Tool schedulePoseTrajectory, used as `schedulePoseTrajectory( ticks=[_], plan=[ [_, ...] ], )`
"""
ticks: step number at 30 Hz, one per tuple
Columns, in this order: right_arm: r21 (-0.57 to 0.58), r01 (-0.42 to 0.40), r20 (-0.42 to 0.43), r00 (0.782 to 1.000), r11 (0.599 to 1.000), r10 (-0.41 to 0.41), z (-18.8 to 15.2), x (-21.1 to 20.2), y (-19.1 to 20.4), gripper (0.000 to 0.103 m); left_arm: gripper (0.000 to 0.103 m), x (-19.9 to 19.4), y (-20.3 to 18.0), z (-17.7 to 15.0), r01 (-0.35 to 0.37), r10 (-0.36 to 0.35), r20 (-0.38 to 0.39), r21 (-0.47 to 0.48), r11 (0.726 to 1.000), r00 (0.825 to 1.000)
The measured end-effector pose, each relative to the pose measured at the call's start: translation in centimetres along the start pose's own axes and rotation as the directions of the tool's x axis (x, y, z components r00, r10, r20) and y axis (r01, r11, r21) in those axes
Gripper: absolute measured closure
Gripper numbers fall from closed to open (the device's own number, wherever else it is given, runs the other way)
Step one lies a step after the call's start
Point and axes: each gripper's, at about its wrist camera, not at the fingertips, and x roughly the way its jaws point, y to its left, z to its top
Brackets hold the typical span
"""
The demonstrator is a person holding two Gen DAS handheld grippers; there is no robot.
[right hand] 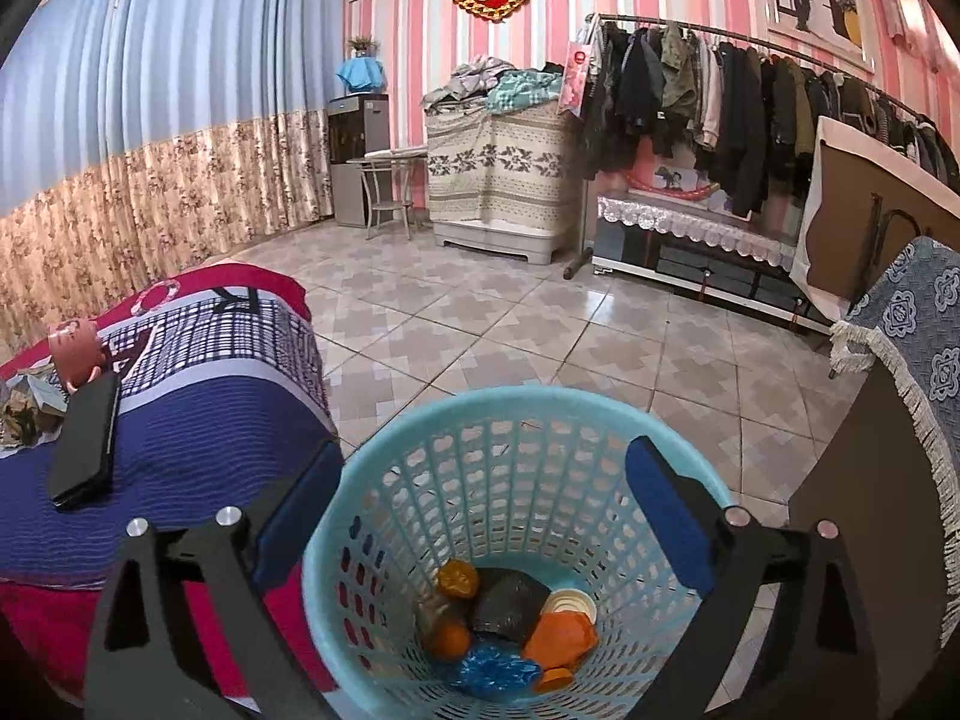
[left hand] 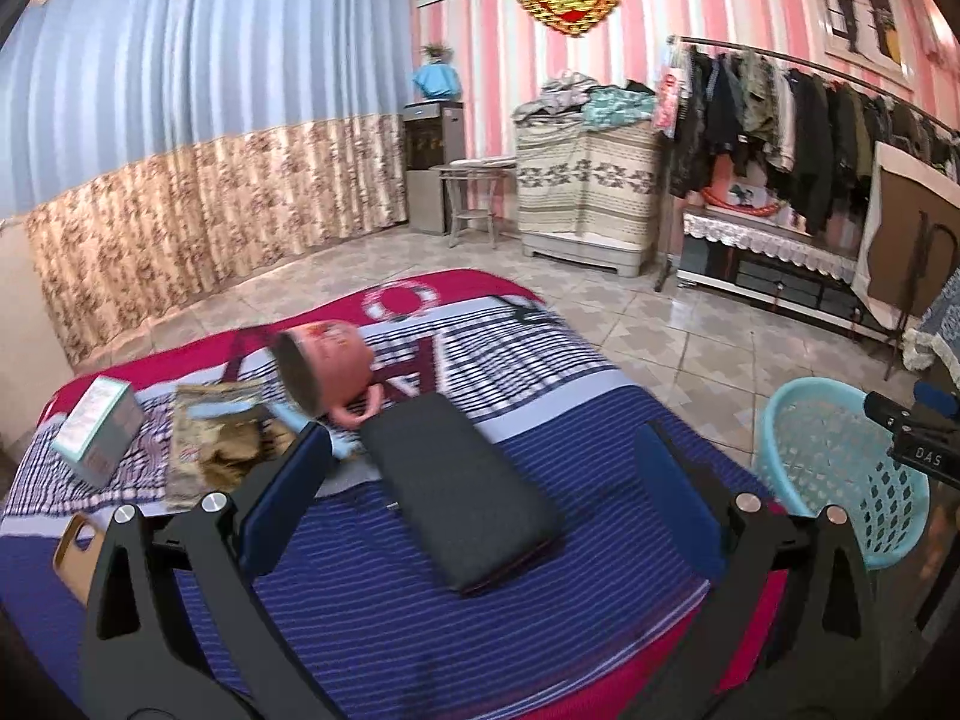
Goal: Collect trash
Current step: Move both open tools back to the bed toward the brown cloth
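Observation:
My left gripper (left hand: 480, 450) is open and empty above a dark flat case (left hand: 462, 489) on the striped bed cover (left hand: 420, 618). To its left lie a crumpled brown wrapper (left hand: 219, 441), a small box (left hand: 99, 429) and a tipped pink mug (left hand: 327, 369). The light blue mesh basket (left hand: 840, 468) stands on the floor at the right. My right gripper (right hand: 480, 492) is open and empty over that basket (right hand: 384, 468), which holds several pieces of trash: an orange wrapper (right hand: 558, 639), a dark lump (right hand: 510, 603), a blue crumple (right hand: 495, 672).
A wooden board (left hand: 75, 552) lies at the bed's left edge. A cloth-covered cabinet (right hand: 900, 420) stands right of the basket. Tiled floor (right hand: 510, 324) stretches to a clothes rack (right hand: 720, 96), a covered chest (right hand: 498, 174) and a small table (right hand: 390, 186).

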Motion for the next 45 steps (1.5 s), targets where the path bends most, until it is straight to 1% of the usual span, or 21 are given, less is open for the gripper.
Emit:
schedulePoseTrajectory(
  ticks=[6,8,12,16,25,28,33,36,39,45],
  plan=[
    [-0.013,-0.049,0.015,0.999,0.999,0.049,0.6,-0.6,2.2,0.009,0.006,-0.5,3.7,-0.8,-0.064,0.063,-0.016,-0.031,0.997,0.998],
    [-0.020,-0.053,0.021,0.998,0.998,0.053,0.7,-0.8,2.8,0.009,0.006,-0.8,4.9,-1.1,-0.088,0.087,-0.018,-0.045,0.995,0.996],
    [-0.022,-0.088,0.016,0.996,0.996,0.088,0.7,-0.7,4.3,0.009,0.006,-1.0,7.1,-1.6,-0.119,0.118,-0.030,-0.060,0.991,0.993],
    [-0.066,-0.101,0.012,0.995,0.993,0.102,0.6,-0.6,6.3,0.009,0.006,-1.0,9.2,-2.1,-0.149,0.147,-0.041,-0.061,0.987,0.988],
    [-0.122,-0.181,-0.002,0.983,0.976,0.182,-0.1,-1.2,11.2,0.009,0.006,-1.3,13.4,-3.7,-0.155,0.146,-0.084,-0.119,0.981,0.986],
    [-0.147,-0.205,-0.006,0.978,0.968,0.207,-0.4,-1.6,12.9,0.009,0.006,-1.4,14.4,-4.3,-0.171,0.161,-0.089,-0.119,0.978,0.983],
    [-0.193,-0.221,-0.017,0.975,0.956,0.222,-0.9,-1.8,15.0,0.009,0.006,-1.8,15.8,-5.3,-0.208,0.198,-0.101,-0.104,0.973,0.975],
    [-0.207,-0.242,-0.028,0.970,0.948,0.241,-1.3,-2.0,16.2,0.007,0.006,-2.1,16.9,-5.7,-0.220,0.208,-0.106,-0.119,0.968,0.972],
    [-0.226,-0.251,-0.027,0.967,0.941,0.252,-1.6,-2.3,17.3,0.006,0.006,-2.4,17.8,-6.1,-0.236,0.224,-0.106,-0.130,0.963,0.969],
    [-0.237,-0.294,-0.071,0.956,0.926,0.285,-2.1,-2.1,19.1,0.005,0.006,-2.5,19.8,-7.2,-0.249,0.224,-0.163,-0.156,0.956,0.961]
  ],
)
